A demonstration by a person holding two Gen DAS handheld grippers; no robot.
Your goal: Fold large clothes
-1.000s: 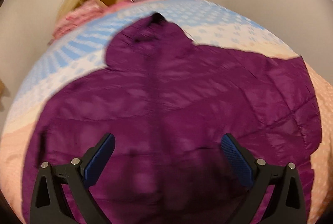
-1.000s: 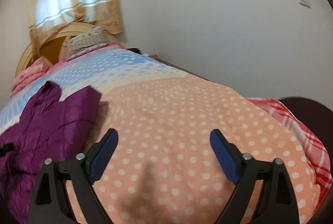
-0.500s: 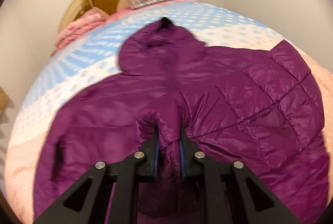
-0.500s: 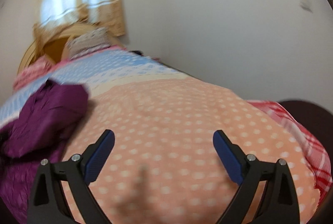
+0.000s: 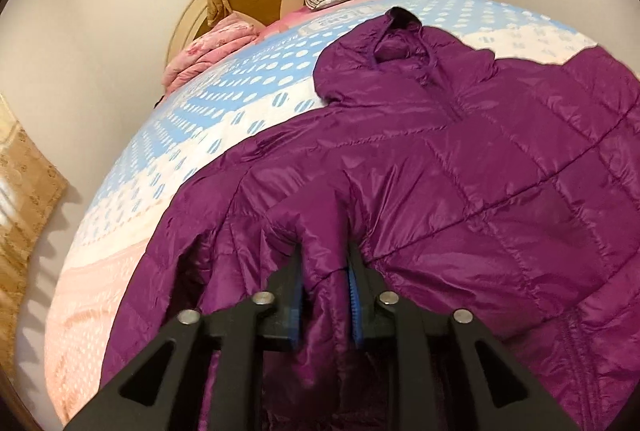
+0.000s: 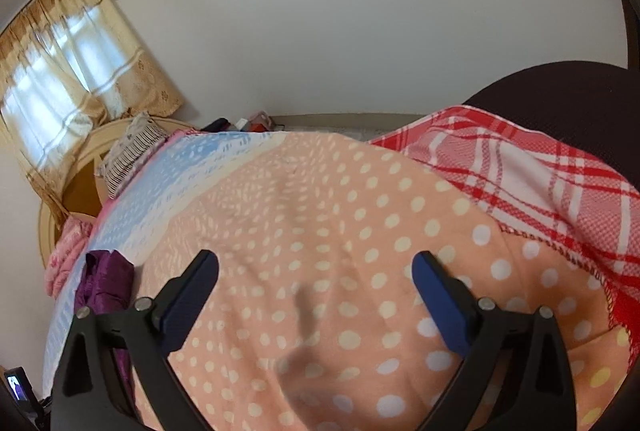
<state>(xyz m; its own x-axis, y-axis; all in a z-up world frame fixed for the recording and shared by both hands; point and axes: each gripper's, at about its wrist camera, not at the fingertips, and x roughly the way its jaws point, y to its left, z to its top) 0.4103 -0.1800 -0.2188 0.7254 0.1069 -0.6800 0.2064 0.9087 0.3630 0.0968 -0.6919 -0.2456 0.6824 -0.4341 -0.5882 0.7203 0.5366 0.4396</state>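
Indoors, polka-dot bedspread (image 6: 320, 231), curtained window (image 6: 52, 79), white wall (image 6: 340, 11)

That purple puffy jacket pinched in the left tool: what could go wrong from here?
1. The left tool pinches only a small bunch of the purple jacket's slick, shiny fabric, so it may slide out when pulled.
2. The right tool hangs open over the dotted bedspread, holding nothing; a one-sided pull could drag the whole jacket and leave a crooked fold.
3. The hood lies bunched, and may get trapped in the fold.
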